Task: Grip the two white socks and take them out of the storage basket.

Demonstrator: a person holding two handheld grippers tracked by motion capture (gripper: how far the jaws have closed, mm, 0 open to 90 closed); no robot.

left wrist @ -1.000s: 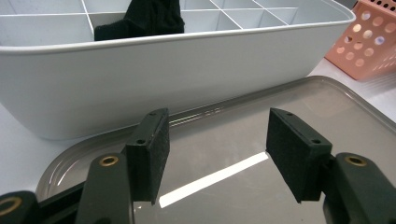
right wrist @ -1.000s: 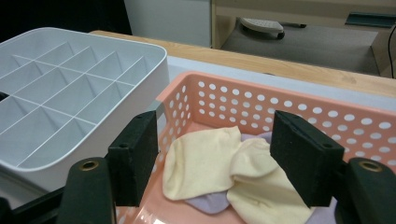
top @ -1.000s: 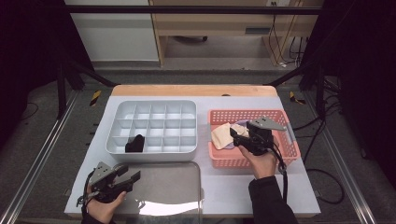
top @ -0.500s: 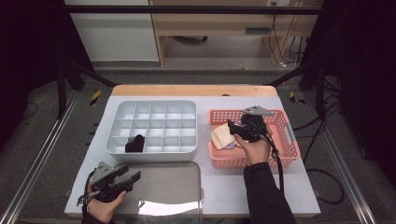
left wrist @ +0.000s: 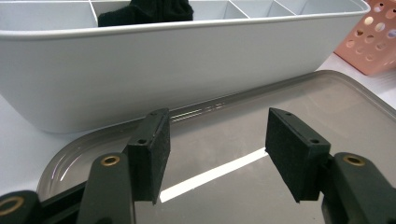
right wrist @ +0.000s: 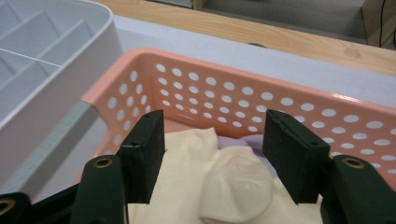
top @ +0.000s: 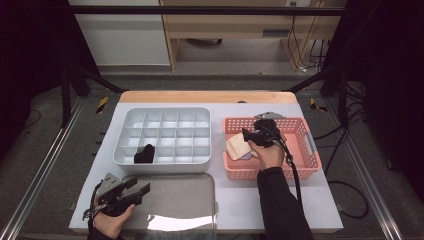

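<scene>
- The step in hand looks like picking a rolled sock out of the pink basket [top: 310,150] to sort it into the white divided tray [top: 165,135]; one black sock [top: 145,154] already sits in a front-row cell.
- The right gripper [right wrist: 212,154] hangs just above the cream sock [right wrist: 233,186], which lies on cream fabric at the basket's left end, near the tray. Its fingers [right wrist: 144,154] have just been closing a little, yet they stand apart and press on nothing.
- A good grasp would straddle the rounded bundle across its narrow width, sink until the pads flank its middle, then close firmly, since soft cloth slips.
- The risk is catching the cloth beneath, or the lilac piece [right wrist: 252,140] behind it; centring on the roll avoids that.
- The lift should clear the basket wall before crossing to the tray.
- The left gripper [left wrist: 217,158] rests open over the grey lid [left wrist: 261,186] on the tabletop [top: 235,200], holding nothing.
</scene>
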